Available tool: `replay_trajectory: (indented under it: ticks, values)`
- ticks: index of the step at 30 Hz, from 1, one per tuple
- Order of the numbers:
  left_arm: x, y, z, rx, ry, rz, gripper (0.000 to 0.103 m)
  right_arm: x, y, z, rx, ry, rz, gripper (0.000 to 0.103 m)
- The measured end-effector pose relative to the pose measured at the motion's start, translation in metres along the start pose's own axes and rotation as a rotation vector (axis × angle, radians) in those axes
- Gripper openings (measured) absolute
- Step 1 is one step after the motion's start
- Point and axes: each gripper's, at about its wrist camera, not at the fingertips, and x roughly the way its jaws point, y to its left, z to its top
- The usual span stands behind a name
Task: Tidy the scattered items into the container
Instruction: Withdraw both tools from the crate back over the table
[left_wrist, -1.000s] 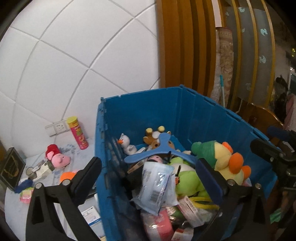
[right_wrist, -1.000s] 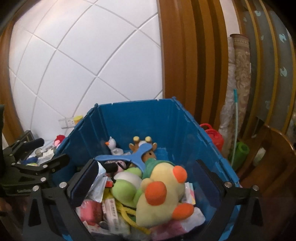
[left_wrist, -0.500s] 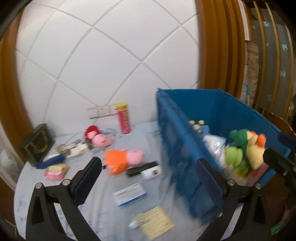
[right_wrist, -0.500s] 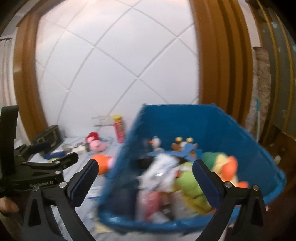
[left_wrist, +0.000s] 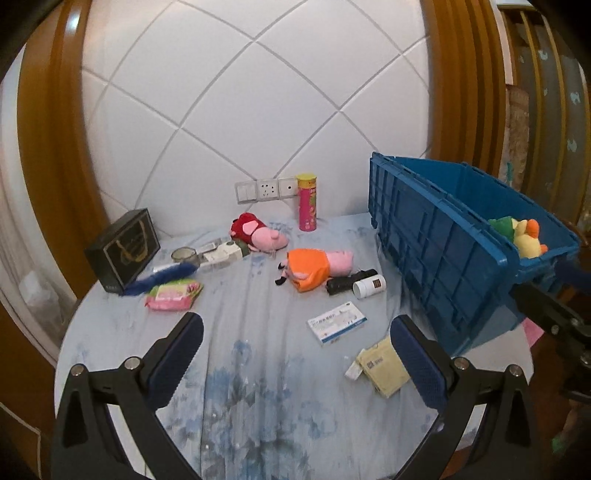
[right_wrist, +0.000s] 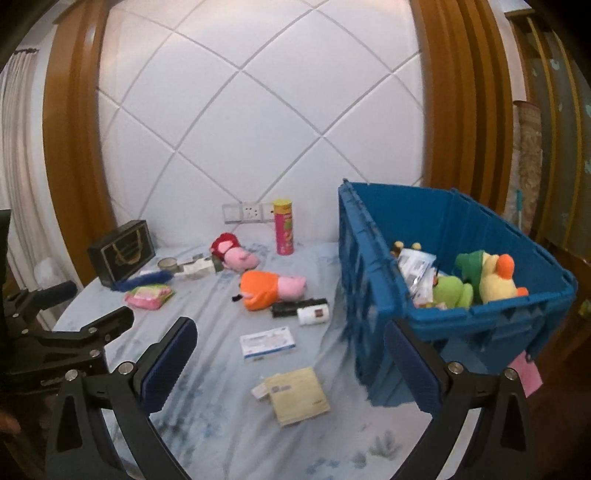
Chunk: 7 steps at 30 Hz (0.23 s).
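A blue crate (left_wrist: 436, 236) (right_wrist: 373, 258) stands at the right of the table, holding plush toys and packets. Scattered on the cloth lie an orange-dressed pig plush (left_wrist: 314, 264) (right_wrist: 269, 288), a red-dressed pig plush (left_wrist: 256, 234) (right_wrist: 232, 253), a white bottle (left_wrist: 369, 286) (right_wrist: 314, 315), a black tube (left_wrist: 347, 281), a white-blue box (left_wrist: 337, 322) (right_wrist: 267, 341), a yellow packet (left_wrist: 384, 367) (right_wrist: 297, 395) and a pink pack (left_wrist: 173, 294) (right_wrist: 149, 295). My left gripper (left_wrist: 295, 354) and right gripper (right_wrist: 291, 358) are open and empty above the near part of the table.
A pink can (left_wrist: 307, 202) (right_wrist: 283, 227) stands by the wall sockets. A black box (left_wrist: 123, 249) (right_wrist: 122, 252), a blue fluffy strip (left_wrist: 159, 279), a glass jar (left_wrist: 184, 254) and a white carton (left_wrist: 221, 254) sit at the left. The padded white wall is behind.
Both grippers have swung left and back from over the crate; the views now face the table with the scattered items, and the crate sits at the right. Both stay open.
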Motion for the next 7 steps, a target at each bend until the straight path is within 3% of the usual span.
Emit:
replay_trajectory:
  ticks: [7]
  values:
    - [-0.013, 0.021, -0.011, -0.024, -0.003, -0.005, 0.103, -0.010, 0.015, -0.007, 0.010, 0.002, -0.014, 0.103]
